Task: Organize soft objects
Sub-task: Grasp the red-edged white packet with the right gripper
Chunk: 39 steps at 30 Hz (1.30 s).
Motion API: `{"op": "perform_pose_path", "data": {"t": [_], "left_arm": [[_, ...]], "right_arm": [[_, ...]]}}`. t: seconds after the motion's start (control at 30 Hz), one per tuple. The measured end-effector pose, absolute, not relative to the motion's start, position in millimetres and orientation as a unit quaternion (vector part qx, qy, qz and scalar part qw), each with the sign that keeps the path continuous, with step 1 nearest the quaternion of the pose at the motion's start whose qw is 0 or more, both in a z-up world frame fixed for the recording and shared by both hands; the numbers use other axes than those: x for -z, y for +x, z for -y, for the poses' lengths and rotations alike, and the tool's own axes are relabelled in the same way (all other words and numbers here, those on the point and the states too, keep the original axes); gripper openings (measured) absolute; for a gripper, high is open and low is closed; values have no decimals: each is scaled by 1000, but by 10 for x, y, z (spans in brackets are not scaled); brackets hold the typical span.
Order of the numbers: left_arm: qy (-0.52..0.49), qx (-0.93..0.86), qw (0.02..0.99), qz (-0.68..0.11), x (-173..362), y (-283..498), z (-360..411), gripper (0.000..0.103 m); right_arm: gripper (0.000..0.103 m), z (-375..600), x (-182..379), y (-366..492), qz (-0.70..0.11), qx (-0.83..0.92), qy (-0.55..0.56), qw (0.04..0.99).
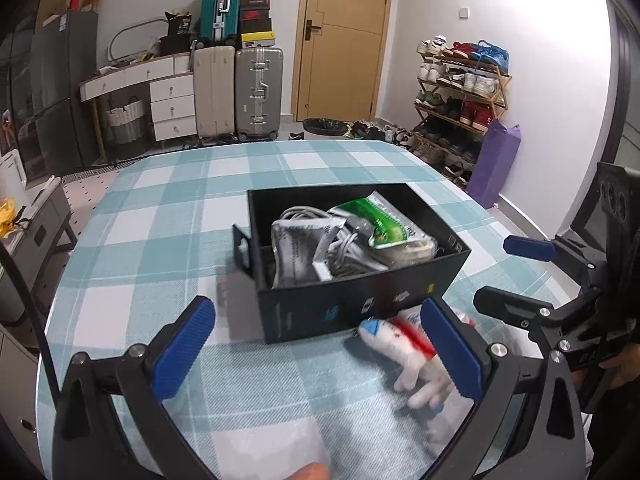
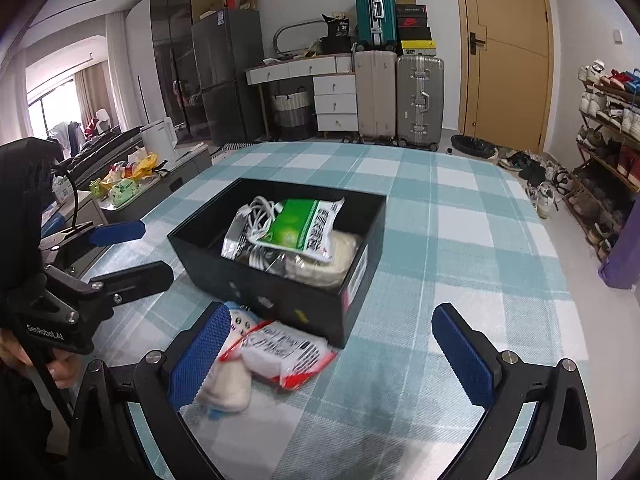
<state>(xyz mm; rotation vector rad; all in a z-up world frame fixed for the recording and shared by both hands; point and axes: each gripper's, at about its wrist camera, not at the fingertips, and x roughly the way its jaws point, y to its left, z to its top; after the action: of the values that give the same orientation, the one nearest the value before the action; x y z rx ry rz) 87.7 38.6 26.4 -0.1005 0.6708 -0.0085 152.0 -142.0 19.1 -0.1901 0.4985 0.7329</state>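
Both grippers, left [image 1: 318, 354] and right [image 2: 340, 354], gape empty; we should pinch the toy [image 1: 404, 354] mid-body, lifting clear of the box [image 1: 360, 304] wall.

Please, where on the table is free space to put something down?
Bare checked cloth lies right of the black box and behind it toward the door. Crowded: inside the box, and its near side, where a plush toy and packet lie.

Teal-white check tablecloth [image 1: 168, 216], tan door [image 1: 344, 36] at back, 3 suitcases [image 1: 258, 92] by white drawers [image 1: 172, 108], shoe rack [image 1: 460, 92] w/ sneakers at right, purple bag [image 1: 494, 164], fridge [image 2: 224, 76], laundry basket [image 2: 292, 114].
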Motion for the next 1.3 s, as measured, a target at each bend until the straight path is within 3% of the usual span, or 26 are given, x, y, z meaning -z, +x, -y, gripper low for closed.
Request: {"op": "perform_pose_path", "data": {"t": [1.3], "left_arm": [[-26,-3,936,-352,-11,761,-354,103]], "right_arm": [[102,1296,278,1801,-341,-302,-133,880]]}}
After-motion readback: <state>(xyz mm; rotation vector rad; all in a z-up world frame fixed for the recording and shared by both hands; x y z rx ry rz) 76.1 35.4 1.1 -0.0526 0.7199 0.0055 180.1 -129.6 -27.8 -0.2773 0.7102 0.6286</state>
